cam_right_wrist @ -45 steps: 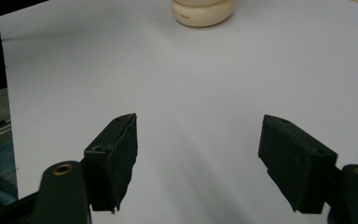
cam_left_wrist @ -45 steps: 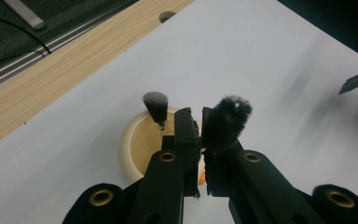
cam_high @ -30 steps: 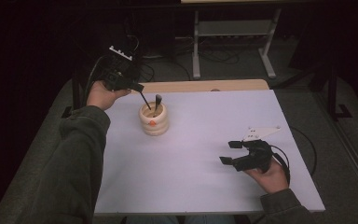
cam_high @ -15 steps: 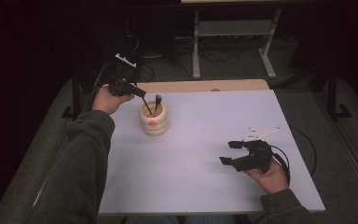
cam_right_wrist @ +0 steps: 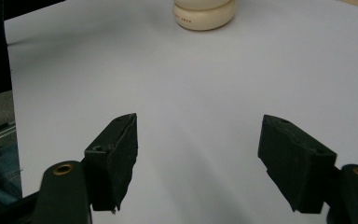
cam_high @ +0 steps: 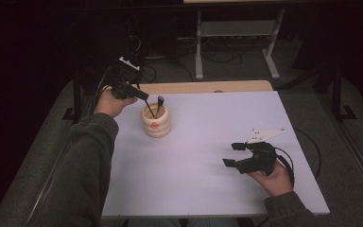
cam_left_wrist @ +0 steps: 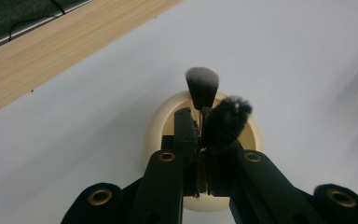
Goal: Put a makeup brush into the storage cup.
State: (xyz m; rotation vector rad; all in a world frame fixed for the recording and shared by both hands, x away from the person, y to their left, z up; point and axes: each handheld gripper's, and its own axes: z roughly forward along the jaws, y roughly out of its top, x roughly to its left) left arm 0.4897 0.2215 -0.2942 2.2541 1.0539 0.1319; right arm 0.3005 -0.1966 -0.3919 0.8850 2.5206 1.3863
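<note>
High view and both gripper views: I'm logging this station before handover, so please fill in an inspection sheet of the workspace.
Surface: white table top, wooden strip at far edge.
Job's things: cream holder with two brushes; flat-top brush upright, fluffy brush beside the jaws.
Clutter: nothing seen.
Grippers: left gripper shut on a thin brush handle above holder; right gripper open, holding nothing.
Cables: black cable trails off right edge.
Surroundings: dark floor, metal stand behind.
</note>
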